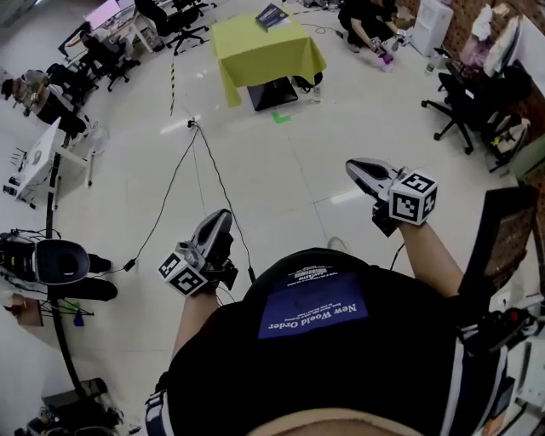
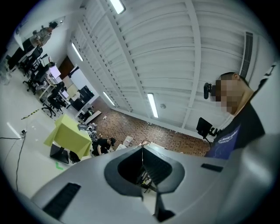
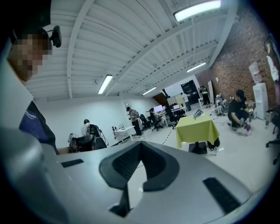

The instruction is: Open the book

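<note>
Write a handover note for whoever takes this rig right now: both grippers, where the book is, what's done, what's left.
Left gripper: shut, empty, held low near the body.
Right gripper: shut, empty, held out to the side.
Book: looks closed, lying on the yellow-clothed table far across the floor, out of reach.
Done: nothing on the book yet.
Left: walk to the table, then open the book.

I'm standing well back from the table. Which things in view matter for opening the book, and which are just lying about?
For the job:
- dark blue book, lying on the yellow-green cloth-covered table
- left claw and right claw, both shut and empty

Lying about:
- black floor cable
- green tape mark
- black office chair
</note>
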A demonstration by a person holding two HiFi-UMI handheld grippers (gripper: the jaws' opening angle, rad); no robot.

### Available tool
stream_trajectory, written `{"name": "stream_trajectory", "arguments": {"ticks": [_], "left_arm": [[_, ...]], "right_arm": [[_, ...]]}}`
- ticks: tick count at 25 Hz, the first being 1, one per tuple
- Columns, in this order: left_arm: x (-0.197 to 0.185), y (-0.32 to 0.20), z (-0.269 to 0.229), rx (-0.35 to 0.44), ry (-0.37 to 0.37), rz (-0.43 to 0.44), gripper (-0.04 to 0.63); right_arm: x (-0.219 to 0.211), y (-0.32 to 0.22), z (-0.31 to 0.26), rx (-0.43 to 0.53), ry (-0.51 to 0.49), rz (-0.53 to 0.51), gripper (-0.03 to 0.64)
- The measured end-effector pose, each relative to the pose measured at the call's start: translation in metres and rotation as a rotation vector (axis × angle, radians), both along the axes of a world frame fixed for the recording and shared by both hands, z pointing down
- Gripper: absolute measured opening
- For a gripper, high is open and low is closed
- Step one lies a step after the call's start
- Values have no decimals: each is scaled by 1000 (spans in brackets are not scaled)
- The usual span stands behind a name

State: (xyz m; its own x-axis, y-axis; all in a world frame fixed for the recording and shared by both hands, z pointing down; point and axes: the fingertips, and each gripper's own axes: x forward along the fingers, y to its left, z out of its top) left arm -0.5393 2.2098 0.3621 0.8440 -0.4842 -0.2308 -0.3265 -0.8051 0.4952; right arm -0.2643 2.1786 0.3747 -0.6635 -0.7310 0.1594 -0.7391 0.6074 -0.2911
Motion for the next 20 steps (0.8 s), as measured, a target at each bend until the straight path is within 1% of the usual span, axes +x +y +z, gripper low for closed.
{"name": "stream_trajectory", "arguments": {"ticks": [2,3,5,7,11,13,15,18,20], "left_arm": [[8,-37,-4,5,-1,5,6],[12,-67,-13,8,-3,4,6],[22,-148,-39,18,-8,-9,6],[45,-229,-66,25,-7,-35,6],[120,-344,-108,36,-4,-80,6],[153,-403,-117,44,-1,-106,6],[188,-459,-121,37,18,-119,6],[242,-528,-123,23,7,-108,6],[268,-578,-129,13,-6,-103,6]], "right_arm": [[9,-40,-2,-3,-9,6,-12],[13,-71,-10,-1,-16,4,-14],[22,-156,-35,11,-24,-14,-12],[43,-243,-61,26,-26,-39,-12],[114,-375,-100,34,-6,-105,-12],[147,-438,-112,58,8,-131,-12],[180,-498,-119,80,6,-143,-12],[230,-567,-121,84,-9,-154,-12],[257,-612,-119,71,-8,-153,-12]]}}
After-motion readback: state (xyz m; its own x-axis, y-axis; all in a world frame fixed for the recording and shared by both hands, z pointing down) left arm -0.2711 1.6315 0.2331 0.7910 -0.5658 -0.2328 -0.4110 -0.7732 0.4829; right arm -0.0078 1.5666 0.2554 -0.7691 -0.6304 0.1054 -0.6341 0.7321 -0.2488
